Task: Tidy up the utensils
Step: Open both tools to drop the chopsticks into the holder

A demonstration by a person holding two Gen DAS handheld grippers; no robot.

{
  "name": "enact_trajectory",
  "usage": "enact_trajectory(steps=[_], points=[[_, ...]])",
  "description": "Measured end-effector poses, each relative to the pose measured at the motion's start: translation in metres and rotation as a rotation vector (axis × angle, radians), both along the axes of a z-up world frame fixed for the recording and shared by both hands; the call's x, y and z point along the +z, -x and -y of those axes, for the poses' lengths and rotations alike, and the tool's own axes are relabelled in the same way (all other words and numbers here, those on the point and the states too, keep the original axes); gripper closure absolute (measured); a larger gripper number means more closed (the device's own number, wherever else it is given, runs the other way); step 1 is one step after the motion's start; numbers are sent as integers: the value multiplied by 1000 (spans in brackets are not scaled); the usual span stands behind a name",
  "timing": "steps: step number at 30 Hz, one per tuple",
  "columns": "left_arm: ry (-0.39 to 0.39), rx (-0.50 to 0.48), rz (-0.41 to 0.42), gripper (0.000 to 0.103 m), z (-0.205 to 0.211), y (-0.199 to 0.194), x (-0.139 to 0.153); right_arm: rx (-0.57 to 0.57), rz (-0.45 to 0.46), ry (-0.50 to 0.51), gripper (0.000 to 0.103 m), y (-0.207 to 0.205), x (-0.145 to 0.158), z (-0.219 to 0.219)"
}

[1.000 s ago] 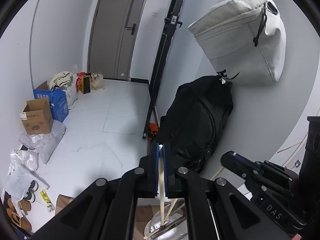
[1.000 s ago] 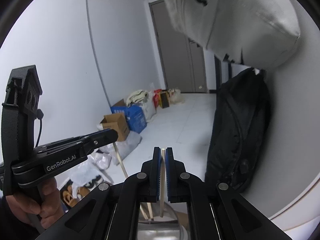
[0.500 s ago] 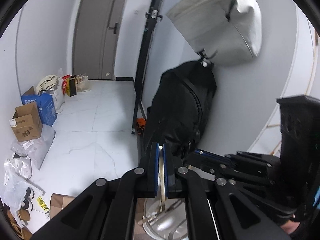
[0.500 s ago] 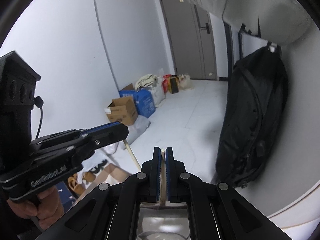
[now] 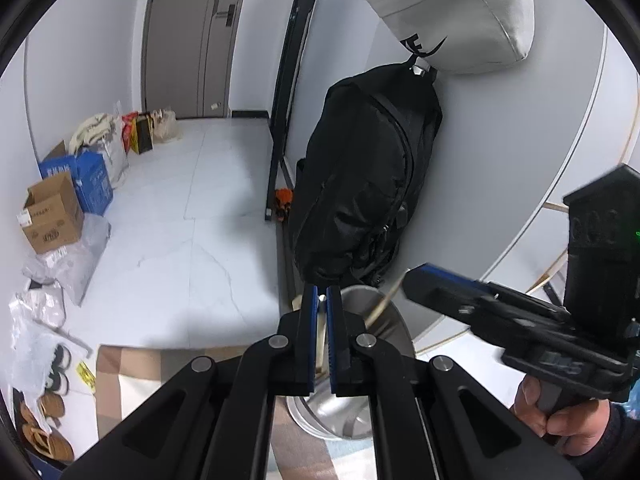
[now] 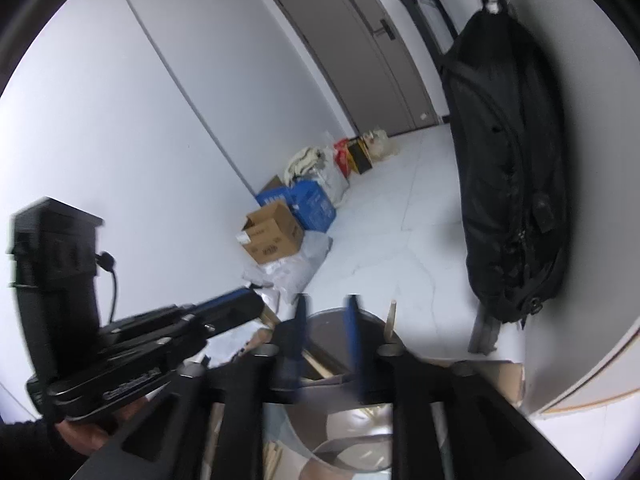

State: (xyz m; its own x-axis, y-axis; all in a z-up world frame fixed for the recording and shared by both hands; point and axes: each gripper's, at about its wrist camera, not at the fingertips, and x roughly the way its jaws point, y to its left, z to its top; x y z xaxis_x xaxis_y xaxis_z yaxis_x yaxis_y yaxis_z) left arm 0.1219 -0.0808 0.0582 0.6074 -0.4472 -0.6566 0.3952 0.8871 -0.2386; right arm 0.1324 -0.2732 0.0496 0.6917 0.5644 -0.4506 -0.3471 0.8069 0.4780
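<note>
My left gripper (image 5: 322,294) is shut on a pale wooden chopstick (image 5: 321,322) that stands upright over a round metal holder (image 5: 362,408). A second chopstick (image 5: 382,304) leans in the holder to its right. My right gripper (image 6: 326,320) hangs over the holder's rim (image 6: 332,314) with its jaws opening and nothing between them. The loose chopstick (image 6: 390,318) stands just right of its right finger. More wooden sticks (image 6: 318,360) lie inside the holder. Each gripper shows in the other's view: the right gripper (image 5: 420,284) at right, the left gripper (image 6: 252,304) at left.
A black backpack (image 5: 360,184) and a grey bag (image 5: 452,12) hang on the wall behind the holder. Cardboard boxes (image 5: 50,218), a blue box (image 5: 94,180), plastic bags and shoes line the left side of the white floor. A checked cloth (image 5: 132,372) lies under the holder.
Both grippers have come down toward the metal holder. The right gripper's jaws have parted and let go of their chopstick, which now leans in the holder. The left still grips its chopstick.
</note>
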Motion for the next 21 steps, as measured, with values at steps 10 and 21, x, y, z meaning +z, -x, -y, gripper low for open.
enact_trajectory(steps=[10, 21], points=[[6, 46, 54, 71, -18, 23, 18, -58, 44, -4, 54, 35, 18, 6], [-11, 134, 136, 47, -37, 58, 25, -85, 107, 115, 28, 82, 34, -24]])
